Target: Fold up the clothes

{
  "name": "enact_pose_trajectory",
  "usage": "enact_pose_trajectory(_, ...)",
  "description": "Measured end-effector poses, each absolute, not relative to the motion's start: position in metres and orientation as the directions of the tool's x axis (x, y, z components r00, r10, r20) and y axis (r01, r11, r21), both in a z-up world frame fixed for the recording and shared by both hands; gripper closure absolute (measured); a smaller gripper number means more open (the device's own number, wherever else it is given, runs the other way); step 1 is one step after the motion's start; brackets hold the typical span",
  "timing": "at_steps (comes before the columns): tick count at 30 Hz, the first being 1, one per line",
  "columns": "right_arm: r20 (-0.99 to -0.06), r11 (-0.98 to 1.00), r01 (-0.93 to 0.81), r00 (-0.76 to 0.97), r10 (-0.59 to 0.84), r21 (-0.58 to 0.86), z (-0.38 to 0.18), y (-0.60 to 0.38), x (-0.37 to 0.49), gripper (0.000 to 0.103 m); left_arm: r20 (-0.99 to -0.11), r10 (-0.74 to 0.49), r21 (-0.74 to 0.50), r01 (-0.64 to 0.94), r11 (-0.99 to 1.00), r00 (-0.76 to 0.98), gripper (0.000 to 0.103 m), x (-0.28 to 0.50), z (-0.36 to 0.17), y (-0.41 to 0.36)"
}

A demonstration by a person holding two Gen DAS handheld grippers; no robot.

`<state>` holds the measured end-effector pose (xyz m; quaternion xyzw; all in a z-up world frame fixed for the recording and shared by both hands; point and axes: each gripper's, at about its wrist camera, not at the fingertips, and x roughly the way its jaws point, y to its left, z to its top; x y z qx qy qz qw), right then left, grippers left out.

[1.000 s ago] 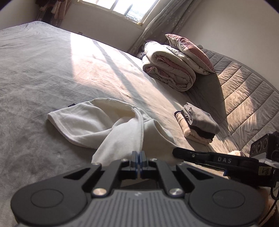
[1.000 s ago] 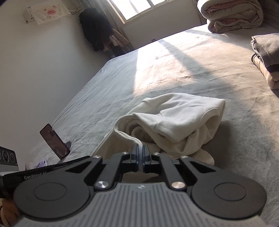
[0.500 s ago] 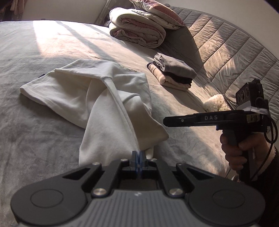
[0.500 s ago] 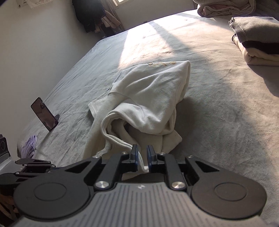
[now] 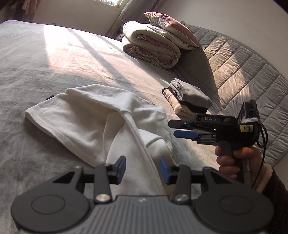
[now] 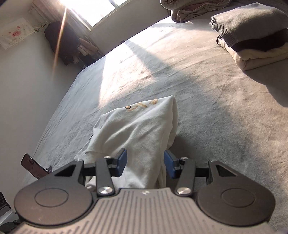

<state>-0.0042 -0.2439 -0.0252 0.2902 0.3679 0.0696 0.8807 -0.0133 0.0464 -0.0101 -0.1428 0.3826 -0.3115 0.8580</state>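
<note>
Opening over the white shirt (image 5: 93, 126) at lower centre of both views, the left gripper (image 5: 142, 170) and right gripper (image 6: 145, 162) have pads apart, cloth between but unpinched. Folded pile (image 5: 187, 99) sits right on the bed (image 5: 45, 72).

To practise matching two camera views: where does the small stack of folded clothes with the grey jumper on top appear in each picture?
Left wrist view: stack of folded clothes right of centre, beyond the cream garment.
Right wrist view: same stack at the upper right corner.
Shared landmark: the rolled beige quilt.
</note>
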Motion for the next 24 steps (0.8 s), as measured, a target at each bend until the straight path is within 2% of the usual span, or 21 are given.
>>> enact_pose_trajectory(5, -0.608, 0.755, 0.158, 0.704, 0.365, 0.636, -0.041, -0.251, 0.004, 0.052, -0.514, -0.664, -0.673, 0.225, 0.705, 0.543, 0.062, 0.039, -0.035, 0.047)
enact_pose_trajectory(8, -0.593, 0.723, 0.174, 0.711, 0.377, 0.668, -0.046, -0.252, 0.009, 0.052, -0.496, -0.674, -0.710, 0.192, 0.678, 0.547, 0.063, 0.054, -0.041, 0.036)
enact_pose_trajectory(10, -0.583, 0.719, 0.172, 0.722, 0.373, 0.673, -0.046, -0.252, 0.009, 0.052, -0.488, -0.667, -0.715, 0.179, 0.675, 0.563, 0.066, 0.060, -0.042, 0.028)
enact_pose_trajectory(11, -0.578, 0.719, 0.169, 0.727, 0.370, 0.674, -0.046, -0.252, 0.009, 0.052, -0.487, -0.663, -0.719, 0.170, 0.674, 0.569, 0.075, 0.062, -0.042, 0.024)
enact_pose_trajectory(12, -0.576, 0.719, 0.169, 0.729, 0.369, 0.674, -0.046, -0.252, 0.009, 0.056, -0.490, -0.658, -0.723, 0.155, 0.674, 0.572, 0.081, 0.063, -0.044, 0.020)
enact_pose_trajectory(13, -0.575, 0.720, 0.166, 0.730, 0.370, 0.674, -0.046, -0.251, 0.008, 0.059, -0.495, -0.656, -0.727, 0.142, 0.672, 0.570, 0.095, 0.065, -0.045, 0.019)
enact_pose_trajectory(18, -0.565, 0.740, 0.142, 0.743, 0.359, 0.657, -0.039, -0.246, 0.001, 0.088, -0.489, -0.605, -0.682, 0.157, 0.714, 0.629, 0.097, 0.049, -0.030, 0.018)
enact_pose_trajectory(24, -0.511, 0.744, 0.074, 0.771, 0.379, 0.664, -0.018, -0.240, -0.009, 0.090, -0.440, -0.614, -0.651, 0.239, 0.721, 0.655, 0.097, 0.011, -0.005, 0.031)
